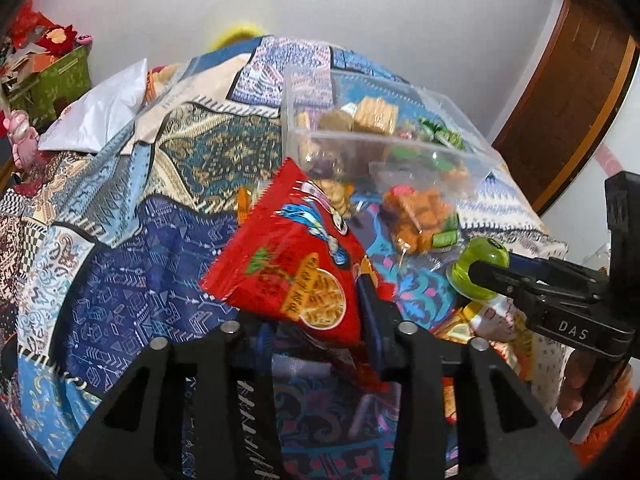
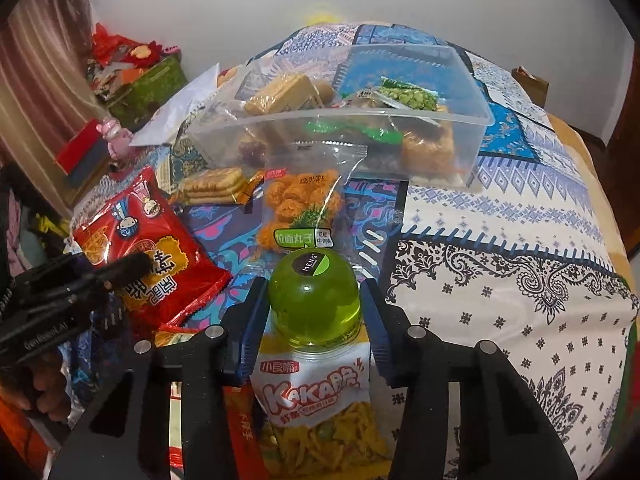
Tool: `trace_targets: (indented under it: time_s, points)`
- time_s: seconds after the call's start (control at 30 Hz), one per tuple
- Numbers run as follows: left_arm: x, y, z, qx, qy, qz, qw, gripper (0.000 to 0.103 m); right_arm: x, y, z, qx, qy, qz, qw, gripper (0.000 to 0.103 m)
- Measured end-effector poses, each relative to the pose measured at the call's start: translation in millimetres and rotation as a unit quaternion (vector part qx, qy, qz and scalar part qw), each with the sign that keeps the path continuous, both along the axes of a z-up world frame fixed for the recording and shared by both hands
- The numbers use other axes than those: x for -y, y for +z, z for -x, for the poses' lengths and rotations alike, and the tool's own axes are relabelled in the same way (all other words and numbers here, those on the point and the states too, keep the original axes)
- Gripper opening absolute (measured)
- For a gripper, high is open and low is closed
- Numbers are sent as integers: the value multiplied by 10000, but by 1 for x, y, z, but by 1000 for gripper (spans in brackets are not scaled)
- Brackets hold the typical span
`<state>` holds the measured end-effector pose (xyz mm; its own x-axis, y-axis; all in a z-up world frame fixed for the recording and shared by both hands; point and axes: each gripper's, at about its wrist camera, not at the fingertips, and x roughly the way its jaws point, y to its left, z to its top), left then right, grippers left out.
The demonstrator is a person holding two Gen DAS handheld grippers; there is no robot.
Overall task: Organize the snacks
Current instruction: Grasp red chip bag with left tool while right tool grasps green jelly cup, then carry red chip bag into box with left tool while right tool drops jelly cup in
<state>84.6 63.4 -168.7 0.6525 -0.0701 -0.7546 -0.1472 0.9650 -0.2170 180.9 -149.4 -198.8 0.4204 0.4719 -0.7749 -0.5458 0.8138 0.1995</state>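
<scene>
My left gripper (image 1: 320,316) is shut on a red snack bag (image 1: 292,256) and holds it above the patterned cloth; the same gripper (image 2: 132,268) and bag (image 2: 148,248) show at the left of the right wrist view. My right gripper (image 2: 314,308) is shut on a green round jelly cup (image 2: 314,292), seen also at the right of the left wrist view (image 1: 480,260). A clear plastic bin (image 2: 472,120) with several snacks stands behind; it also shows in the left wrist view (image 1: 292,120). A clear bag of orange noodle balls (image 2: 300,204) lies before it.
A KAKA snack bag (image 2: 316,396) lies under the right gripper. A biscuit pack (image 2: 212,188) lies left of the noodle bag. A white bag (image 1: 100,108) lies at the cloth's far left. A green box (image 2: 148,88) with clutter stands beyond the table. A wooden door (image 1: 568,92) is at right.
</scene>
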Motion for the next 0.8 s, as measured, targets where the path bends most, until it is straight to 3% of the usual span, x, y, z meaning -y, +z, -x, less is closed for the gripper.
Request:
trace_targets:
  time_s: [0.27, 0.8]
  points:
    - [3, 20, 5, 287, 65, 31, 9996, 24, 13, 21, -1, 270, -120, -124, 9995, 43]
    - [-5, 91, -13, 1166, 136, -189, 9929, 24, 18, 66, -23, 797, -348, -495, 9950, 43]
